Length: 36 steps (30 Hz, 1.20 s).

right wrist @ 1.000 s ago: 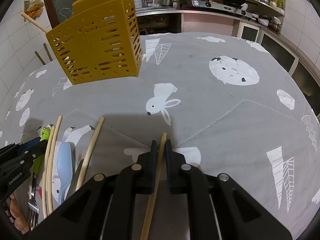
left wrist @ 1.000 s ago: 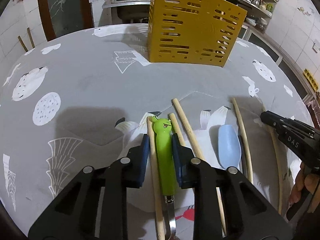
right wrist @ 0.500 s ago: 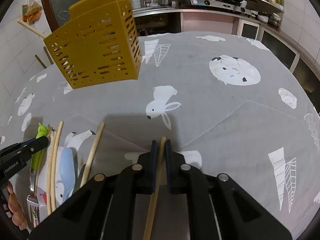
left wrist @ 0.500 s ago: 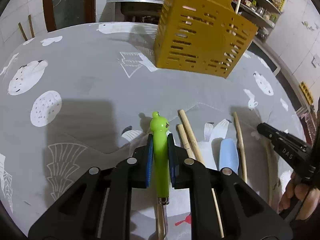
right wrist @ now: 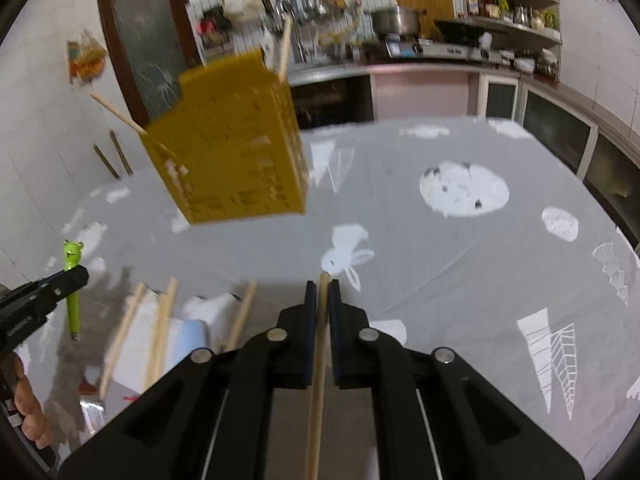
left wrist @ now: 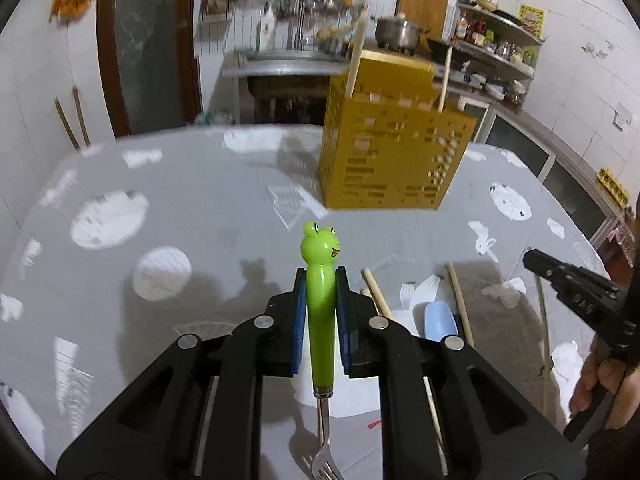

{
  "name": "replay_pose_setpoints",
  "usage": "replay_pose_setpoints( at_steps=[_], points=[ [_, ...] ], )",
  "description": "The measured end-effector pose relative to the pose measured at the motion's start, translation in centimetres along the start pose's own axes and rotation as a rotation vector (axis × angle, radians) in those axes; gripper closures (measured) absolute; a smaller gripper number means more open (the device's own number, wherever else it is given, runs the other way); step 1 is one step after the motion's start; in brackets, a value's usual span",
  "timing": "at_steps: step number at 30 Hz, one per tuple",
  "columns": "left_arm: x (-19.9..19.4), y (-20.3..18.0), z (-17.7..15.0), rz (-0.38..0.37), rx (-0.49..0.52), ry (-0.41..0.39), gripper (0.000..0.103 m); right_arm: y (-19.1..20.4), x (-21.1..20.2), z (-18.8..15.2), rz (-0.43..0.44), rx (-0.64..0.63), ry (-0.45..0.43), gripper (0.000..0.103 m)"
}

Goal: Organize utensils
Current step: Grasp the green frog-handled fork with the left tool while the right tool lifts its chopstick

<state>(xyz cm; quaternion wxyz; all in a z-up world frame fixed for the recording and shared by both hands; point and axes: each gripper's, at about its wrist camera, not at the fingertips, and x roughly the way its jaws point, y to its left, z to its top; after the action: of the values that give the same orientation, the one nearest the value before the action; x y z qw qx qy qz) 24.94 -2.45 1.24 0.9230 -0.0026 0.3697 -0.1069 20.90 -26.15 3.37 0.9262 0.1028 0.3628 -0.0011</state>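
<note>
My left gripper (left wrist: 321, 280) is shut on the green frog-handled fork (left wrist: 320, 264), lifted off the table with the tines hanging toward the camera. My right gripper (right wrist: 322, 290) is shut on a wooden chopstick (right wrist: 316, 380), also raised. The yellow slotted utensil holder (left wrist: 392, 152) stands at the far side of the table with two chopsticks upright in it; in the right wrist view the holder (right wrist: 232, 148) sits to the upper left. Several chopsticks (right wrist: 160, 332) and a pale blue spoon (left wrist: 440, 320) lie on the tablecloth between the grippers.
A round table under a grey cloth (left wrist: 200, 200) with white animal prints carries everything. Behind it are a sink, a stove with a pot (right wrist: 394, 20) and shelves of jars. A knife blade (right wrist: 92, 412) lies beside the chopsticks. A person's fingers (left wrist: 596, 380) hold the right gripper.
Both grippers rose and tilted up from the table, carrying the fork and the chopstick. The left jaws closed on the fork handle during the first half second.
</note>
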Motion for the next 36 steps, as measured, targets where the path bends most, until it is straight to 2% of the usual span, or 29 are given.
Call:
replay_pose_setpoints(
  at_steps=[8, 14, 21, 31, 36],
  points=[
    [-4.5, -0.8, -0.6, 0.042, 0.039, -0.138, 0.090, 0.4, -5.2, 0.0, 0.061, -0.013, -0.176, 0.097],
    [-6.7, -0.4, -1.4, 0.041, 0.024, -0.189, 0.090, 0.8, -8.6, -0.2, 0.090, -0.023, -0.289, 0.097],
    [-8.0, -0.3, -2.1, 0.040, 0.031, -0.215, 0.090, 1.7, -11.4, -0.8, 0.085, -0.057, -0.412, 0.097],
    [-9.9, -0.7, -2.5, 0.060, 0.059, -0.307, 0.091, 2.4, -13.2, -1.0, 0.079, -0.082, -0.508, 0.097],
    [-10.5, -1.3, -1.8, 0.080, 0.064, -0.335, 0.091, 3.1, -13.6, -0.4, 0.073, -0.096, -0.530, 0.097]
  ],
)
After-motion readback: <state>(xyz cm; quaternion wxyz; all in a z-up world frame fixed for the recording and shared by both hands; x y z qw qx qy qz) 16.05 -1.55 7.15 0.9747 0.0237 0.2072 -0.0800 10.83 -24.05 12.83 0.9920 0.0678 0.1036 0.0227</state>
